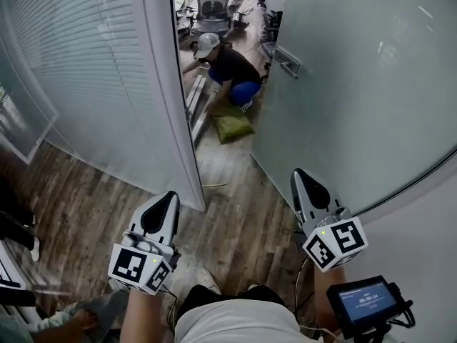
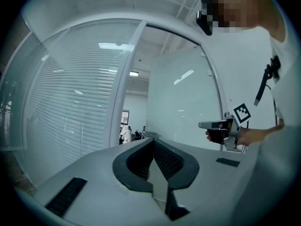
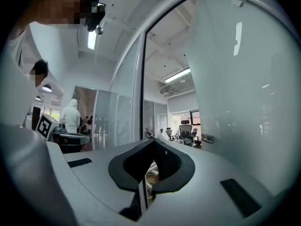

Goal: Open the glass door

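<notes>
Facing glass door point(image 1: 357, 91), left tongs point(image 1: 170, 197), right tongs point(image 1: 300, 174) seemingly closed

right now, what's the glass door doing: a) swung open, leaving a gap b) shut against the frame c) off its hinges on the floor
a: the glass door stands angled away from the frame, and a crouching person shows through the gap between them.

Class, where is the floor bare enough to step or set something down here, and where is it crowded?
Bare floor lies between the white post and the open door, up to the green bag. Past it is crowded: a crouching person, rails by the post, and chairs.
</notes>
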Available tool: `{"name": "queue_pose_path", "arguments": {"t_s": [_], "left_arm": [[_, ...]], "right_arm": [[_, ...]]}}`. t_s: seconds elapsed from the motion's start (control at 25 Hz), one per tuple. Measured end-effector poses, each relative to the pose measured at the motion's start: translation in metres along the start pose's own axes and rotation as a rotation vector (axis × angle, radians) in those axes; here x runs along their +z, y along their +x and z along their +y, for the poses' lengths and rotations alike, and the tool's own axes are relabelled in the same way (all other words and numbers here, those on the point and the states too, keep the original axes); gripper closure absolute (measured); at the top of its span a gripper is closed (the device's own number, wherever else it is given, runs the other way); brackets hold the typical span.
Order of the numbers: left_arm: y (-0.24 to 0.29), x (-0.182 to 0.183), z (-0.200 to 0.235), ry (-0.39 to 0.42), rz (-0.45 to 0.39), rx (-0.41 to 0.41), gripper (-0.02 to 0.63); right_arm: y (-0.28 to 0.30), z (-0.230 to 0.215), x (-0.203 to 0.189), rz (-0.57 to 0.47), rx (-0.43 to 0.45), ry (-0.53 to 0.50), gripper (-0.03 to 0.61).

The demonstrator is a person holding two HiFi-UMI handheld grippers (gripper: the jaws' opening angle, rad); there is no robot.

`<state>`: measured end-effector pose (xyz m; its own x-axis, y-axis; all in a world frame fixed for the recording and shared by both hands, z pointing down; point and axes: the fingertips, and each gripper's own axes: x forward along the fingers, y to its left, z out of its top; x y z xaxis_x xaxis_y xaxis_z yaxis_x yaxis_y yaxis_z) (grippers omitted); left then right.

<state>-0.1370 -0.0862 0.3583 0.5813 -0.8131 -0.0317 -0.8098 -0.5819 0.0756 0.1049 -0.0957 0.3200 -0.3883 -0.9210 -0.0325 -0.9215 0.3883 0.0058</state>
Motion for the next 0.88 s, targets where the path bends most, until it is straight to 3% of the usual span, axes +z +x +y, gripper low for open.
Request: {"name": "queue_pose_path", "arguments": {"t_s": [0.12,0.36,0.64,0.88], "left_arm": [[-0.01,0.015,-0.034,-0.005,-0.001,0.037,0.612],[-0.033,-0.006,-0.071,0.002,-0.008,0.095,0.612],[-0.064,-0.019,-0.093,0.01,0.007,0.175,0.612],[-0.075,-0.014,-0.091,0.016,-0.011,0.193,0.612]], "right_arm": [[-0.026,-0.008,0.011,0.012,0.044,0.013,0.577],[-0.056,-0.01,-0.012,0.019,0.111,0.005,0.577],[-0.073,0.0,-0.02,0.019,0.178,-0.014,0.578],[-0.072,0.014,-0.01,0.004,0.211,-0.038,0.578]]}}
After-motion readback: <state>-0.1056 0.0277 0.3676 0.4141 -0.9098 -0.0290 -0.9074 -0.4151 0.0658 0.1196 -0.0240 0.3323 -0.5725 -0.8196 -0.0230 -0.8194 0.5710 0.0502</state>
